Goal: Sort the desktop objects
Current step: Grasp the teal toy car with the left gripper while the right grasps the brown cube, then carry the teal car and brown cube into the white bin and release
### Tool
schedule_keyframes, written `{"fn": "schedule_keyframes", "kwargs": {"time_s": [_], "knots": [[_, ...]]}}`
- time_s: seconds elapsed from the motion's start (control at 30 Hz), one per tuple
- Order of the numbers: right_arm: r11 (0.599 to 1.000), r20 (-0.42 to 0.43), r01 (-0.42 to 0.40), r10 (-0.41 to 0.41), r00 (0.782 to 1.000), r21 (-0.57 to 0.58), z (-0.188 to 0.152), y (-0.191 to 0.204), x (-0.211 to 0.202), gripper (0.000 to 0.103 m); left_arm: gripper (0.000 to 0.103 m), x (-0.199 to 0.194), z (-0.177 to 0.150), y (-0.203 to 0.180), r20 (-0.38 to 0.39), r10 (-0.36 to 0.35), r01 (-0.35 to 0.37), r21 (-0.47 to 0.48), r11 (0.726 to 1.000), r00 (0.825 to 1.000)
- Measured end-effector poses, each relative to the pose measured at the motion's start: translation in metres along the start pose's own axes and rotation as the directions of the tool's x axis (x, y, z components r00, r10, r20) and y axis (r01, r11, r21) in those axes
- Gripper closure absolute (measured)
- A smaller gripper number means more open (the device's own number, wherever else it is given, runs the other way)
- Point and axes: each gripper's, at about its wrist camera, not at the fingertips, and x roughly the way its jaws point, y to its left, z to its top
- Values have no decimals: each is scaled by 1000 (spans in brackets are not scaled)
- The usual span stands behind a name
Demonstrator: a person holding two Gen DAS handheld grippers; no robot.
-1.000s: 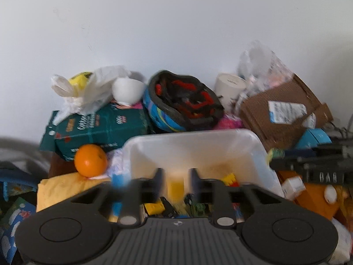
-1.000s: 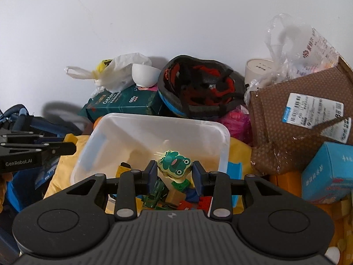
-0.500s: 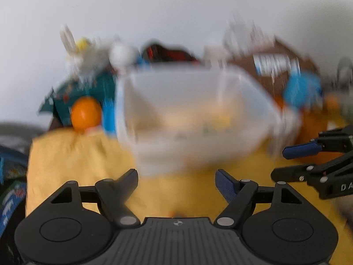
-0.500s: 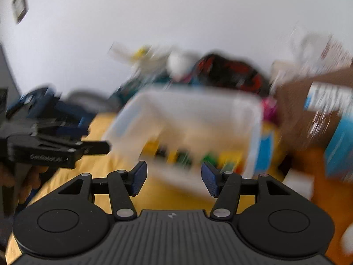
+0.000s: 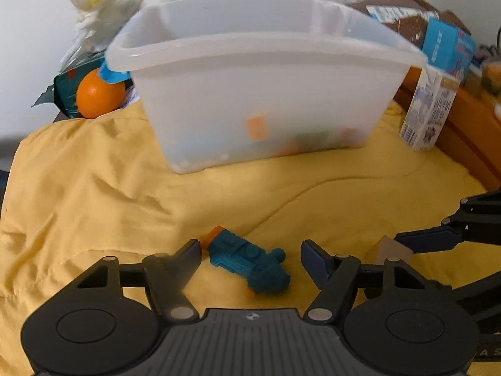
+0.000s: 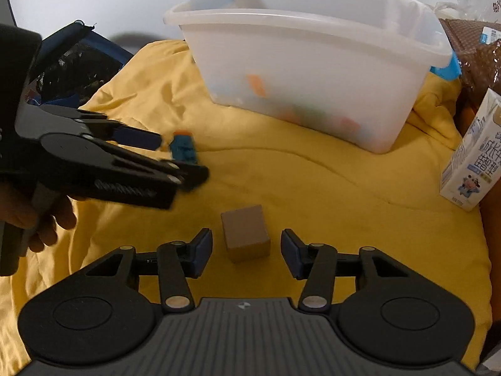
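Observation:
A teal toy gun with an orange tip lies on the yellow cloth between the open jaws of my left gripper. It also shows in the right wrist view, where the left gripper straddles it. A brown wooden cube sits between the open jaws of my right gripper; its corner shows in the left wrist view by the right gripper. A translucent white bin holding several small toys stands behind on the cloth.
An orange and a green box lie left of the bin. A milk carton stands at the right, with a blue box and brown parcel behind. A dark bag lies at the left.
Both grippers have dropped from above the bin to the cloth in front of it. The right let go of a green frog toy; both opened and now straddle new objects.

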Motion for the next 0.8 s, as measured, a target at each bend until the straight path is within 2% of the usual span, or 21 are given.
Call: {"fn": "schedule_keyframes", "kwargs": {"time_s": [0.03, 0.07, 0.1, 0.13, 0.23, 0.43, 0.63, 0.8], "knots": [[1000, 4, 3, -3, 1000, -6, 1, 1, 1, 56, 42, 1, 0, 0, -4, -3, 3, 2, 1000, 1000], [1000, 5, 3, -3, 1000, -7, 1, 1, 3, 57, 42, 2, -1, 0, -4, -14, 14, 3, 1000, 1000], [1000, 6, -2, 2, 1000, -6, 1, 1, 4, 67, 42, 0, -2, 1, 0, -20, 20, 7, 1000, 1000], [1000, 3, -7, 7, 1000, -12, 0, 2, 5, 69, 42, -1, -3, 2, 4, -29, 29, 18, 999, 1000], [1000, 3, -17, 17, 1000, -9, -1, 0, 3, 69, 42, -11, -8, 6, 17, -29, 28, 49, 998, 999], [998, 53, -18, 14, 998, 66, -5, -22, -23, 69, 42, -57, -4, 24, 98, -70, 71, -8, 997, 993], [988, 161, -34, 10, 987, 149, 12, -42, -66, 69, 42, -95, 33, 31, 162, -104, 111, -33, 993, 981], [986, 253, -48, 6, 967, 160, 57, -49, -99, 69, 42, -116, 81, 34, 206, -97, 109, -45, 993, 974]]}}
